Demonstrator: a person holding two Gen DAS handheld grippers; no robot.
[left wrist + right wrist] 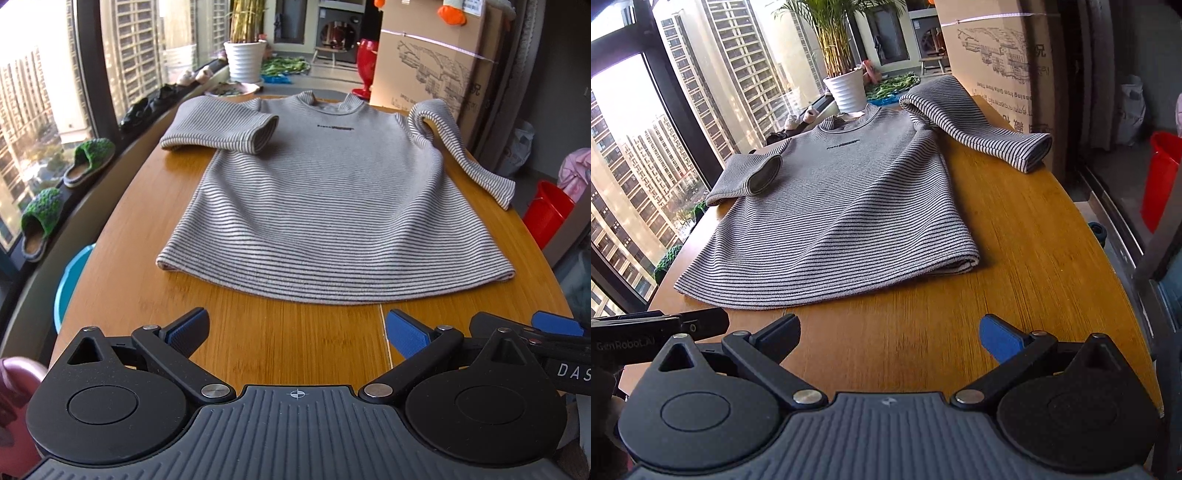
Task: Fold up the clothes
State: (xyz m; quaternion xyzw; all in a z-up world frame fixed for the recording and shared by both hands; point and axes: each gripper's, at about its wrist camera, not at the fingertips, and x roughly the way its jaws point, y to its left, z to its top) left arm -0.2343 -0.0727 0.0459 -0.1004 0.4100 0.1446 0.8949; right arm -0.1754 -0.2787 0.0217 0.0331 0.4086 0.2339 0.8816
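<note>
The left gripper hovers low over the wooden table, jaws spread wide and empty. Ahead, the striped shirt lies flat, sleeves bent. Beside it, the right gripper is level, likewise spread and empty.

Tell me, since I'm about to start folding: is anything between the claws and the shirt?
Nothing visible. Only bare table lies between the open left claw, the open right claw and the shirt hem.
</note>
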